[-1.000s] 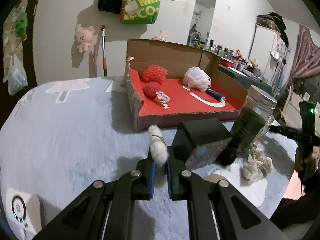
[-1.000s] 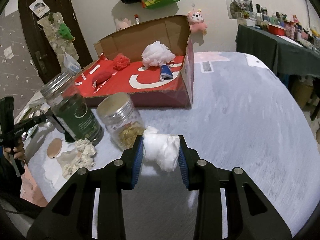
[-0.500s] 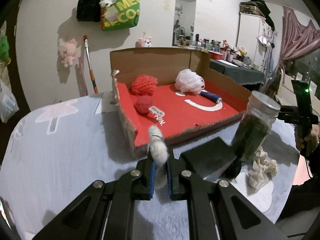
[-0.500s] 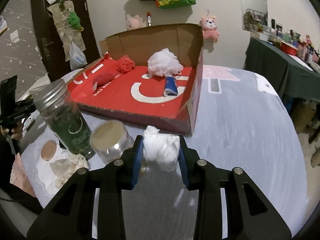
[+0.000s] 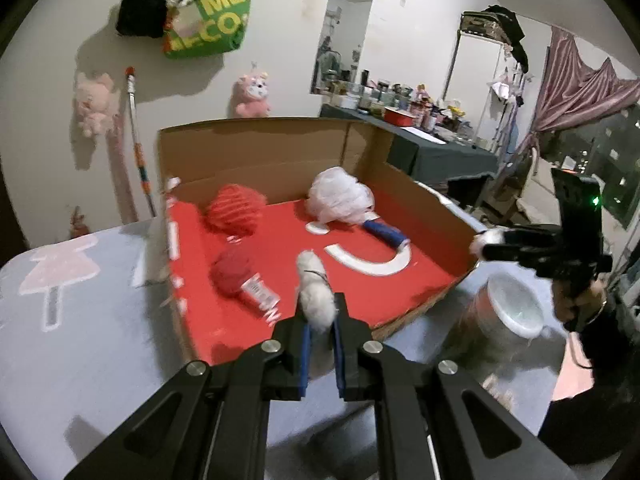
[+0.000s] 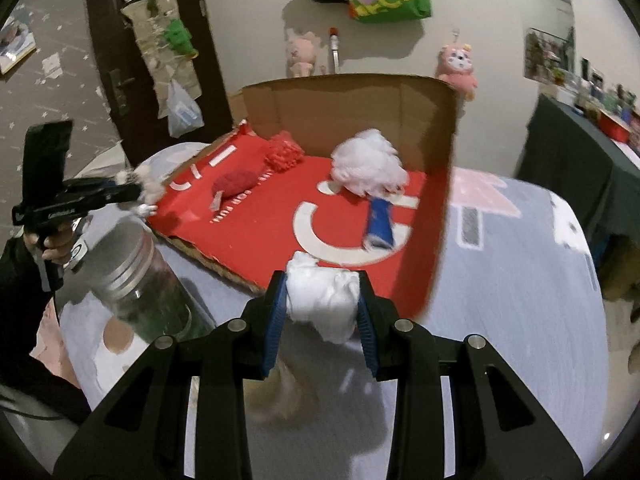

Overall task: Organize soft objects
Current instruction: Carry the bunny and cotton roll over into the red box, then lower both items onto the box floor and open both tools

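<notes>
Both hand-held grippers have risen and advanced over the last second, so the red-lined cardboard box (image 5: 436, 216) now fills each view where jars and tabletop did before. Left hand-held gripper (image 5: 320, 330) is clenched on a small white fluffy tuft (image 5: 316, 294), hovering above the box's near edge. Right hand-held gripper (image 6: 322, 312) clamps a larger white cotton wad (image 6: 324, 292) just short of the box's torn front edge. Inside lie a red mesh puff (image 5: 234, 210), a red ball (image 5: 230, 270) and a white loofah (image 5: 340, 196). Both pieces look close to drop-off; releasing over the red floor seems next.
</notes>
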`<control>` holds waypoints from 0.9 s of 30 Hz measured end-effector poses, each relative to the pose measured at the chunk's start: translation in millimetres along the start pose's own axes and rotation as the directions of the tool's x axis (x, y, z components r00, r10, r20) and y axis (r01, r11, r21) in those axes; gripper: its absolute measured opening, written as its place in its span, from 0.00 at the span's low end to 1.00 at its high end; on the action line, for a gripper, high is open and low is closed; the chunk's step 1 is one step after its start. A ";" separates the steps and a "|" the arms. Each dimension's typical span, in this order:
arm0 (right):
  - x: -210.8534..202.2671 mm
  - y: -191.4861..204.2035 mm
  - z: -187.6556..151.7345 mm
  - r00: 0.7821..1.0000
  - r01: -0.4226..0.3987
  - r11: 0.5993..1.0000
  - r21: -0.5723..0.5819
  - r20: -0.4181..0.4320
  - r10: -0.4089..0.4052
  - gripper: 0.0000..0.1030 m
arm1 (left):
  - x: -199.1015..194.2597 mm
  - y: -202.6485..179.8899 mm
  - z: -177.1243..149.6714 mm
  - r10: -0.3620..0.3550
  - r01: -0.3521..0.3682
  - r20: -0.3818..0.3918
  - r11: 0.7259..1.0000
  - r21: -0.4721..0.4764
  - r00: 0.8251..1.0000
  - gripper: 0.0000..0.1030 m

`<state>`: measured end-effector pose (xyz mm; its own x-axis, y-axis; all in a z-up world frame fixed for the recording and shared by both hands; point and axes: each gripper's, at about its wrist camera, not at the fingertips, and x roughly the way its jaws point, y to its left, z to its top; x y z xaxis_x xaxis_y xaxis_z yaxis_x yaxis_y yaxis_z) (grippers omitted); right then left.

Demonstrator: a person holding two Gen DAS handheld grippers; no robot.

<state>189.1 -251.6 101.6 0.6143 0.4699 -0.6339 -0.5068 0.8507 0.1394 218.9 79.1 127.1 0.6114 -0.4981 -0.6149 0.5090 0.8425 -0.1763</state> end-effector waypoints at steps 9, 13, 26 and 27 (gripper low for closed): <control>48.5 6.8 53.6 0.995 -0.053 0.998 -0.030 -0.086 0.051 0.31 | 60.8 -14.3 45.1 -0.074 0.071 -0.112 0.997 -0.028 0.991 0.10; 80.3 1.9 73.4 0.986 -0.060 0.998 0.001 -0.155 0.059 0.31 | 95.0 -15.8 59.0 -0.067 0.062 -0.182 0.998 -0.033 0.981 0.10; 173.1 -14.4 93.9 0.925 -0.005 1.000 0.029 -0.381 0.015 0.31 | 170.1 12.2 70.0 -0.074 0.033 -0.342 0.992 -0.124 0.937 0.10; 176.3 -15.0 93.7 0.921 0.003 0.999 0.032 -0.391 0.009 0.31 | 171.6 14.8 69.1 -0.073 0.029 -0.345 0.991 -0.132 0.936 0.10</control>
<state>361.7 -159.5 59.1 0.3246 0.3485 -0.8793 -0.4855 0.8592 0.1613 373.3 -8.1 72.1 0.3264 -0.4568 -0.8276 0.4423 0.8475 -0.2934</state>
